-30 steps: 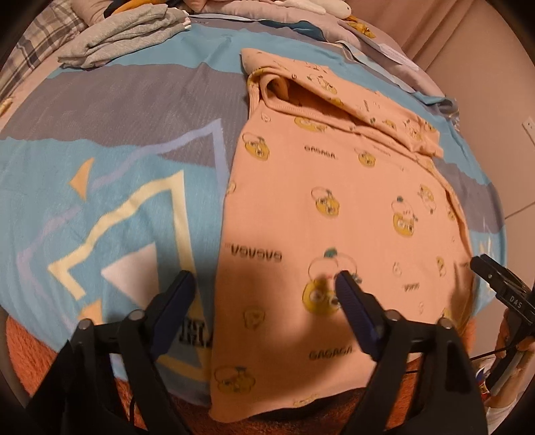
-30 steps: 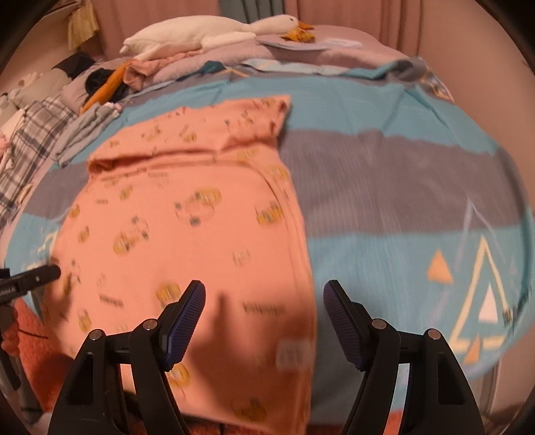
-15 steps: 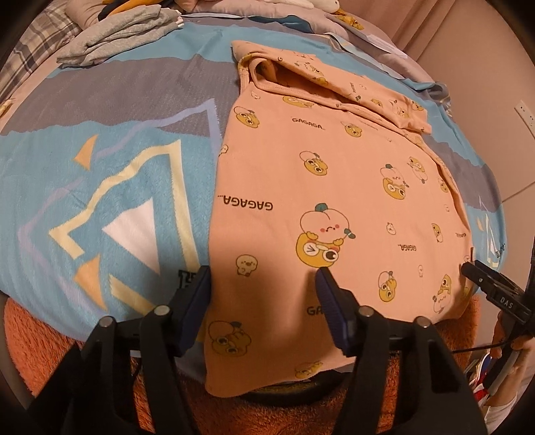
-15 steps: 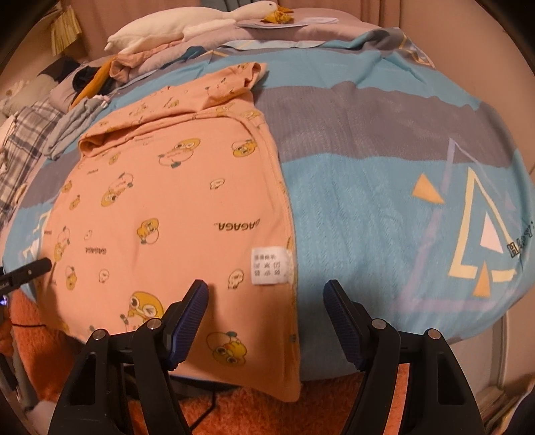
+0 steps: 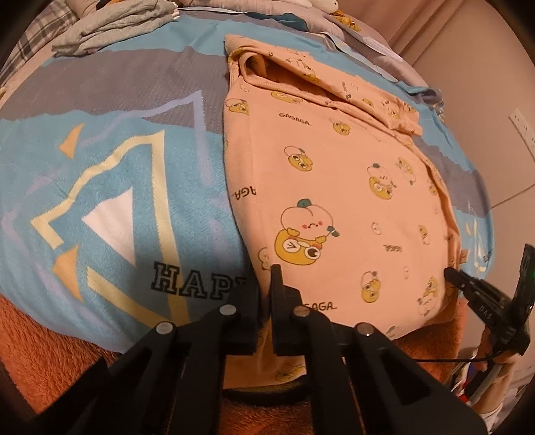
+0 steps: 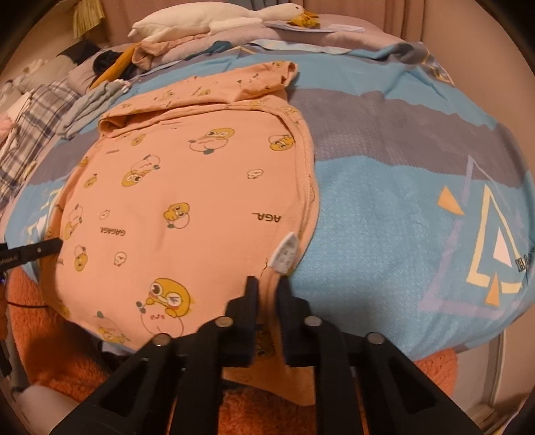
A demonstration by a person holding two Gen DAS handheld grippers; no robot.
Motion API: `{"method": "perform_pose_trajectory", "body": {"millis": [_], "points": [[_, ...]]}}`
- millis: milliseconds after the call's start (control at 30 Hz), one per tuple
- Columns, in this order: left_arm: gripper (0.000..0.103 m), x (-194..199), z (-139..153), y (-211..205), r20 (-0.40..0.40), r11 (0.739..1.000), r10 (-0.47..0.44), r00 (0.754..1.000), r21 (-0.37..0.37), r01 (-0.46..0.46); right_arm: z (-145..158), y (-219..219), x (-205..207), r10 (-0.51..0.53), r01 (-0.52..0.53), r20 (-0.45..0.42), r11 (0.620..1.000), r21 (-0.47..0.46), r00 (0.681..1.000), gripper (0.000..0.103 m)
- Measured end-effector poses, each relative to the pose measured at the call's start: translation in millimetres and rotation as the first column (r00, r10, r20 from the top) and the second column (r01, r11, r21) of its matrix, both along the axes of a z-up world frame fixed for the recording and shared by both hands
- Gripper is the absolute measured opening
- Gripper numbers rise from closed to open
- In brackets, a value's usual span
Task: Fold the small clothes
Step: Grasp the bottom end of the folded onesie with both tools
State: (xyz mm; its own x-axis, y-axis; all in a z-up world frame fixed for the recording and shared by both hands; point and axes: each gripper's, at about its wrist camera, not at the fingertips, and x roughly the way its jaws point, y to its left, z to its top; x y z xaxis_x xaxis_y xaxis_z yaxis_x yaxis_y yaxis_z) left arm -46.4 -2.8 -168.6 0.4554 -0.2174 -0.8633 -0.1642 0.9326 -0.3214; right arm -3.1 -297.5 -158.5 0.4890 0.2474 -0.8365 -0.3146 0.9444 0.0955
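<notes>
A small peach-pink shirt (image 5: 337, 187) with yellow cartoon prints lies flat on a blue and grey bedspread (image 5: 110, 187), its sleeves folded across the far end. My left gripper (image 5: 265, 284) is shut on the shirt's near left hem. My right gripper (image 6: 267, 291) is shut on the shirt (image 6: 187, 200) at its near right hem, just below a white care label (image 6: 286, 252). Each gripper's tip shows in the other view, the right one in the left wrist view (image 5: 468, 284) and the left one in the right wrist view (image 6: 36, 251).
Folded grey clothes (image 5: 110, 26) lie at the far left of the bed. A white plush goose (image 6: 214, 20), a plaid cloth (image 6: 26, 123) and more clothes lie at the far end. An orange fuzzy blanket (image 5: 50, 344) hangs at the bed's near edge.
Both grippers moved down to the shirt's near hem and closed on it, the left at the left corner, the right at the right corner by the label.
</notes>
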Motion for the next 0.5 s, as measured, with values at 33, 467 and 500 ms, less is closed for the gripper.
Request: {"method": "perform_pose_trajectory", "body": {"millis": [33, 467, 500], "points": [[0.003, 0, 4, 1, 0.005, 1.000, -0.004, 1.000, -0.018, 0.004, 2, 0, 0, 0.003, -0.003, 0.002, 1.000, 0.010, 1.000, 0.009], [0.003, 21, 67, -6, 0.187, 0.999, -0.045, 0.981, -0.004, 0.047, 65, 6, 20, 0.048, -0.078, 0.149, 0.977, 0.200, 0.988, 0.008], [0.003, 26, 68, -6, 0.193, 0.999, -0.045, 0.980, 0.008, 0.044, 68, 7, 24, 0.044, -0.076, 0.157, 0.976, 0.205, 0.987, 0.008]]}}
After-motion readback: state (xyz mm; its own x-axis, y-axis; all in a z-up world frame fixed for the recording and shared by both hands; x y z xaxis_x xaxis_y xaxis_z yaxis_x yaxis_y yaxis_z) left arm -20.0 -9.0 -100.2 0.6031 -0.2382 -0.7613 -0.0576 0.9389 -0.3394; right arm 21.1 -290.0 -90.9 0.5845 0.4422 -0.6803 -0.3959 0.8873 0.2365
